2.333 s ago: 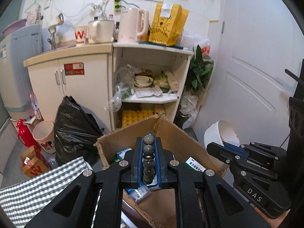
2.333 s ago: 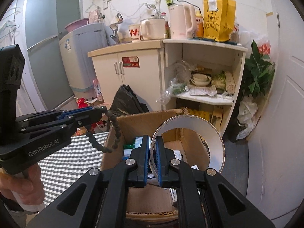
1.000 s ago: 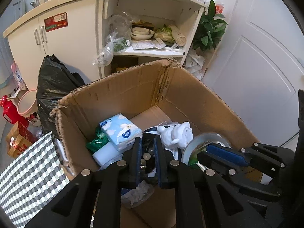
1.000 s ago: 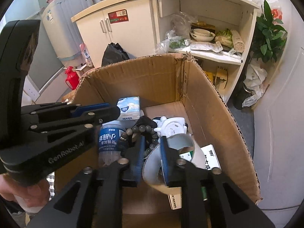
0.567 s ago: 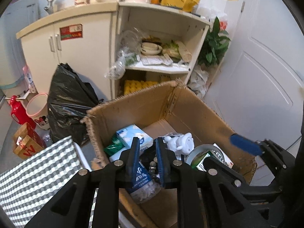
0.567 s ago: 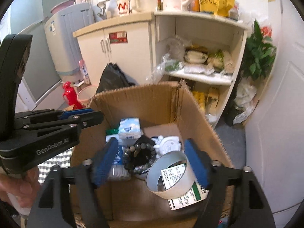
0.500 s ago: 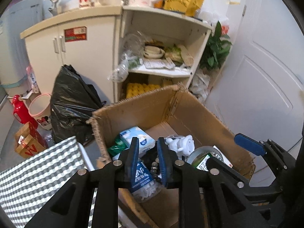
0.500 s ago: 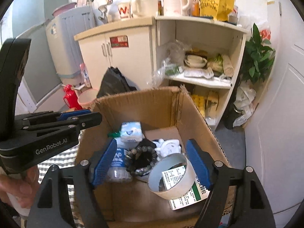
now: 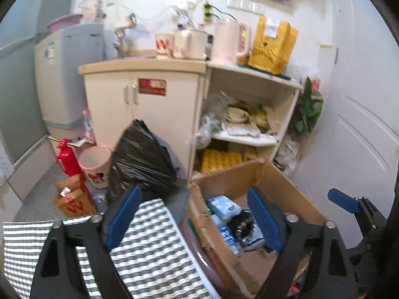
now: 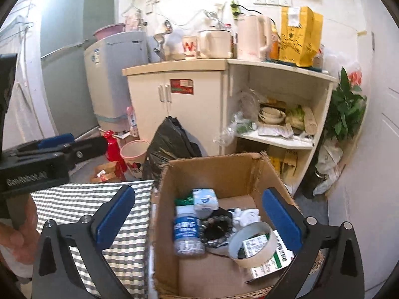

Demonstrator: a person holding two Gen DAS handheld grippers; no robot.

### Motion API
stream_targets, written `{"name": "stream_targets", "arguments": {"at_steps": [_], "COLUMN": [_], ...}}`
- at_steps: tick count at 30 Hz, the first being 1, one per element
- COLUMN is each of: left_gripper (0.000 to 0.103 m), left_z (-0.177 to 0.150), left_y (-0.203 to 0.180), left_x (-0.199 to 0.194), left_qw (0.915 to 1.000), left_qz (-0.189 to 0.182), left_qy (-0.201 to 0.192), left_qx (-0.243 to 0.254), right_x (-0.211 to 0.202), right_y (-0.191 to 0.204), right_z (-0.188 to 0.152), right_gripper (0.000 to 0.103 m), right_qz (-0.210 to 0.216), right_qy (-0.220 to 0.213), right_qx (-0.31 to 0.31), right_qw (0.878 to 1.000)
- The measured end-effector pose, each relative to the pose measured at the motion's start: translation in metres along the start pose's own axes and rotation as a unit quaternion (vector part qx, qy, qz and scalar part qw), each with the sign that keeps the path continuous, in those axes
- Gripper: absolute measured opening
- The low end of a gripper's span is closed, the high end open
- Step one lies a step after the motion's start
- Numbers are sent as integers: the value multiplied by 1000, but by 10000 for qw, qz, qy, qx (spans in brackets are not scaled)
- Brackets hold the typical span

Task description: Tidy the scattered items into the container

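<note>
Cardboard box (image 10: 212,172) beside checked worktop (image 10: 82,199) holds tape roll (image 10: 251,243), bead bracelet (image 10: 217,229), bottle (image 10: 185,231) | my left gripper (image 9: 194,214) and right gripper (image 10: 197,214) spread wide, empty | step: between drops, I judge | next: find any leftover item on worktop.

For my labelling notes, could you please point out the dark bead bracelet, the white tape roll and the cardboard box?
dark bead bracelet (image 10: 216,229), right wrist view, bead loop.
white tape roll (image 10: 251,256), right wrist view, outer wall.
cardboard box (image 10: 219,172), right wrist view, far inner wall.
</note>
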State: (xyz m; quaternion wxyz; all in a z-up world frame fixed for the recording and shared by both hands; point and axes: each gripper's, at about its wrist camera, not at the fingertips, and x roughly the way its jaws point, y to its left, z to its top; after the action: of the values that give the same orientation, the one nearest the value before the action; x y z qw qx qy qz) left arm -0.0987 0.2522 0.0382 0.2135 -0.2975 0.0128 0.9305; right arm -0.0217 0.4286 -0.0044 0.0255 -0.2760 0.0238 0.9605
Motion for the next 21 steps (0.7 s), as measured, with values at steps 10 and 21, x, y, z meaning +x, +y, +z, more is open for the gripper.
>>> {"name": "stream_targets", "arguments": {"at_steps": [10, 21], "left_gripper": [103, 103], "left_z": [-8, -28], "left_y": [22, 71], "left_x": [-63, -124], "left_qw": [9949, 9866], "left_qz": [820, 1442], "left_qy": [-550, -723], "left_qx": [189, -227], "right_x": [-33, -48], "right_y": [37, 91], "right_z": [4, -6], "right_gripper": [103, 103], "right_qz": [286, 747], "right_qy": [-331, -395], "right_qx": [-150, -441], "right_qw": [9989, 9954]}}
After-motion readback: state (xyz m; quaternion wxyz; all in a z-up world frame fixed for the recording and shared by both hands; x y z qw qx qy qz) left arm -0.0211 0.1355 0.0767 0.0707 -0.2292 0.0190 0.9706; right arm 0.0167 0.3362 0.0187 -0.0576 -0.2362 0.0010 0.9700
